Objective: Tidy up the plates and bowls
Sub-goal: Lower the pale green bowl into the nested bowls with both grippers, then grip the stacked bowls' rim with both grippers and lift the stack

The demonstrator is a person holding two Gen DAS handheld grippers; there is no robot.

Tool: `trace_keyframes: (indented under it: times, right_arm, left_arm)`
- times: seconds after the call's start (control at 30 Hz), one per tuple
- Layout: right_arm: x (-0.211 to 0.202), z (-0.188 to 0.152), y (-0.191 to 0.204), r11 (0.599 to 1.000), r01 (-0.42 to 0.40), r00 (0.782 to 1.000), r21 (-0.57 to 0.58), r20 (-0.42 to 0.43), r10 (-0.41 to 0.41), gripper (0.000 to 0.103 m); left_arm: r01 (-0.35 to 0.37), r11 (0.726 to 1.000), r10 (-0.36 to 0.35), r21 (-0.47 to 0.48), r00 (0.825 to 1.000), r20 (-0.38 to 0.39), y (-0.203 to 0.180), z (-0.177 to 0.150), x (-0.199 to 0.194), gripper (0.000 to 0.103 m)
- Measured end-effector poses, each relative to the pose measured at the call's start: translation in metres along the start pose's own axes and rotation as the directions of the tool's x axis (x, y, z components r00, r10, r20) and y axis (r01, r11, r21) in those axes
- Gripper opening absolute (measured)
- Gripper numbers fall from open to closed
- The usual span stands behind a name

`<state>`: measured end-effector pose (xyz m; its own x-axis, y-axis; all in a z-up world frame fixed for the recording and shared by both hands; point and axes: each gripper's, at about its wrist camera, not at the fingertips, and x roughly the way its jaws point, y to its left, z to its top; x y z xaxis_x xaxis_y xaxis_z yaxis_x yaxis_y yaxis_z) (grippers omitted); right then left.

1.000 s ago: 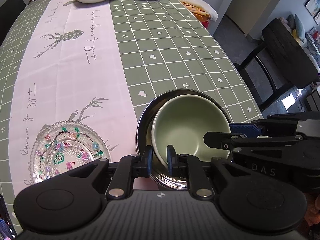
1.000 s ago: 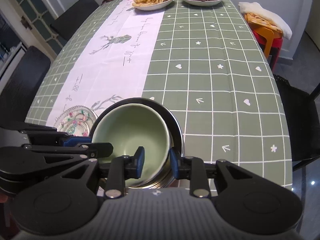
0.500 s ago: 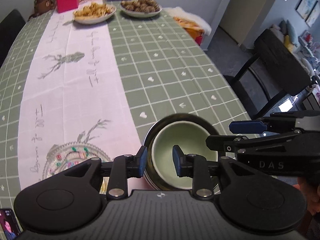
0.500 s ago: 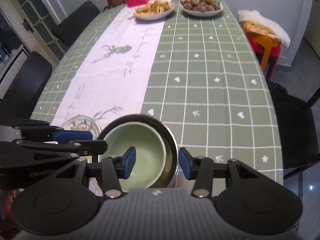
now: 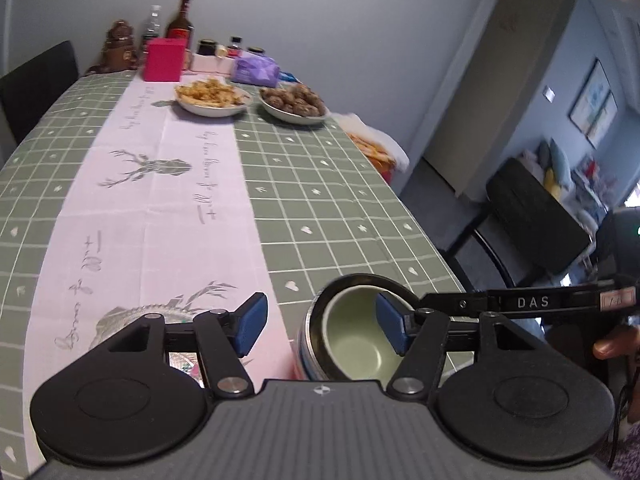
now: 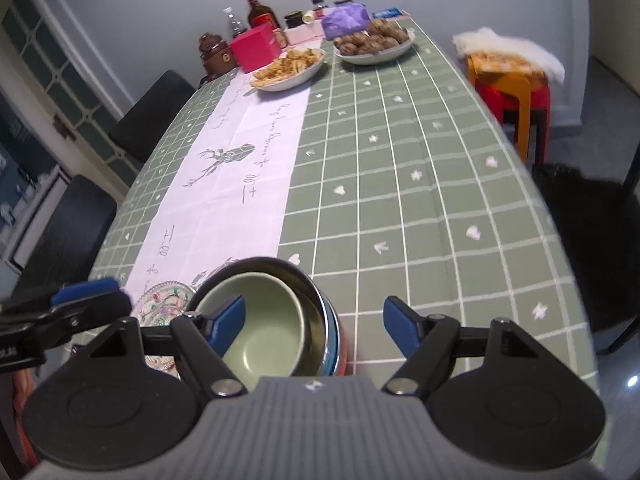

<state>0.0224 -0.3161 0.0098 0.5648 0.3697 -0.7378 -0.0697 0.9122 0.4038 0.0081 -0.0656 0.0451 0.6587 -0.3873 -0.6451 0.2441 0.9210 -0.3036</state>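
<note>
A pale green bowl (image 5: 354,338) sits nested inside a steel bowl (image 5: 316,320) near the table's front edge; both also show in the right wrist view, the green bowl (image 6: 264,332) inside the steel bowl (image 6: 316,300). A patterned glass plate (image 6: 160,304) lies to their left on the white runner, half hidden behind the left gripper in the left wrist view (image 5: 132,314). My left gripper (image 5: 320,328) is open and empty above the bowls' left rim. My right gripper (image 6: 314,326) is open and empty above their right side.
Two plates of food (image 5: 212,96) (image 5: 294,104) stand at the table's far end with a pink box (image 5: 165,59), bottles and jars. Black chairs stand on the left (image 6: 152,116) and on the right (image 5: 532,216). A red and orange stool (image 6: 512,84) stands at the far right.
Both grippers opened wide, let go of the bowls and pulled up and back. The green bowl now rests inside the steel bowl.
</note>
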Motion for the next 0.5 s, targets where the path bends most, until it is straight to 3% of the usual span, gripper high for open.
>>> trace_keyframes:
  times: [0.17,0.23,0.33,0.5]
  right_arm:
    - [0.016,-0.010,-0.015,0.993,-0.044,0.998,0.107,-0.048,0.050,0.082]
    - [0.014,-0.013,-0.012,0.996,-0.041,0.998,0.083,-0.035,0.044,0.088]
    - [0.014,-0.015,-0.011,0.998,0.001,1.000,0.067,-0.018,0.000,0.088]
    - [0.024,-0.017,-0.032,0.981,-0.029,0.996,0.191,-0.072,0.044,0.088]
  left_arm:
    - [-0.057,0.995,0.066,-0.082,0.991,0.113,0.007,-0.020,0.002,0.073]
    - [-0.031,0.992,0.042,-0.125,0.995,0.091,0.009,-0.024,0.011,0.073]
    - [0.029,0.987,-0.023,-0.160,0.999,0.039,0.010,-0.031,0.026,0.080]
    - [0.043,0.979,-0.040,-0.200,0.999,0.018,0.019,-0.035,0.043,0.085]
